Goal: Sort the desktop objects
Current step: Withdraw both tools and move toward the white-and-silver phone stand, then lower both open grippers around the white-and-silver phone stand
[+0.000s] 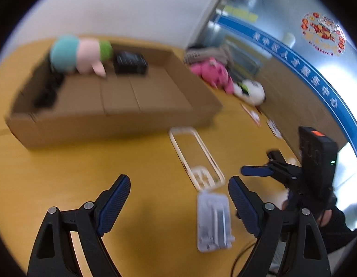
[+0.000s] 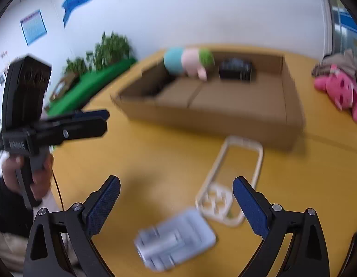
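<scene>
A clear phone case (image 1: 195,156) (image 2: 233,180) with a cream rim lies on the yellow table in front of a shallow cardboard box (image 1: 118,120) (image 2: 224,117). Beside it lies a grey plastic tray-like piece (image 1: 213,222) (image 2: 176,239). My left gripper (image 1: 179,188) hovers open over bare table, its right finger next to the grey piece. My right gripper (image 2: 177,191) is open above the grey piece and the case's near end. Inside the box sit a teal, pink and green plush toy (image 1: 79,54) (image 2: 190,62) and a black box (image 1: 131,63) (image 2: 237,69).
A pink plush (image 1: 213,73) (image 2: 340,90) and a white plush (image 1: 250,91) lie on the table beyond the box, with folded cloth (image 1: 206,54) behind. Small cards (image 1: 254,115) lie near a board at the table's right edge. Potted plants (image 2: 111,48) stand at the left.
</scene>
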{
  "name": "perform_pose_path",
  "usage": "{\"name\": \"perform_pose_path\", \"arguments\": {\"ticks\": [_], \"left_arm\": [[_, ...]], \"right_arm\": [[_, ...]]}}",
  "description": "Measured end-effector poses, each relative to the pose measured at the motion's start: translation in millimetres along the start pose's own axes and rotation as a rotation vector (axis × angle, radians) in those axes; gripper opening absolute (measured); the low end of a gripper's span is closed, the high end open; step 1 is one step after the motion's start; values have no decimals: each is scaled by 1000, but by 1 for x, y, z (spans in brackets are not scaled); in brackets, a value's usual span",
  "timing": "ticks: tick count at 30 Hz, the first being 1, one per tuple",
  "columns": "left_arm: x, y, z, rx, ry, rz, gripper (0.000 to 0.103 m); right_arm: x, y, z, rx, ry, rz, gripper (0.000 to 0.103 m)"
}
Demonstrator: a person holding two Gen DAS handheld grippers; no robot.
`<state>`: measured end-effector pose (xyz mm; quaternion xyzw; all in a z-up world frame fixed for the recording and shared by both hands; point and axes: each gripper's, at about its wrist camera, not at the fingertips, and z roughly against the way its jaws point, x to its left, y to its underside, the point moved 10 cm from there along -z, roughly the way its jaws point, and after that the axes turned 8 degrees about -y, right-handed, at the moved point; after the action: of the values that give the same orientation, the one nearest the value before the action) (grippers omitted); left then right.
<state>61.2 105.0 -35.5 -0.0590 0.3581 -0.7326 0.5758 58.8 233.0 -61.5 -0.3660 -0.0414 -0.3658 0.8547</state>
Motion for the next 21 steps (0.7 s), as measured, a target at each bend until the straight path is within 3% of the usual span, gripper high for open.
{"name": "perform_pose_path", "arguments": {"ticks": [4, 9, 14, 21], "left_arm": [[-15, 32, -30, 122, 77, -8, 86], [-37, 56, -46, 203, 142, -41, 86], [-40, 65, -43, 213, 127, -60, 86], [-9, 68, -34, 187, 68, 16, 86]], "right_arm": [[-4, 54, -25, 120, -34, -62, 100], [15, 69, -39, 126, -2, 30, 101], [17, 65, -42, 100, 20, 60, 102], [29, 56, -55, 85, 20, 38, 101]]}}
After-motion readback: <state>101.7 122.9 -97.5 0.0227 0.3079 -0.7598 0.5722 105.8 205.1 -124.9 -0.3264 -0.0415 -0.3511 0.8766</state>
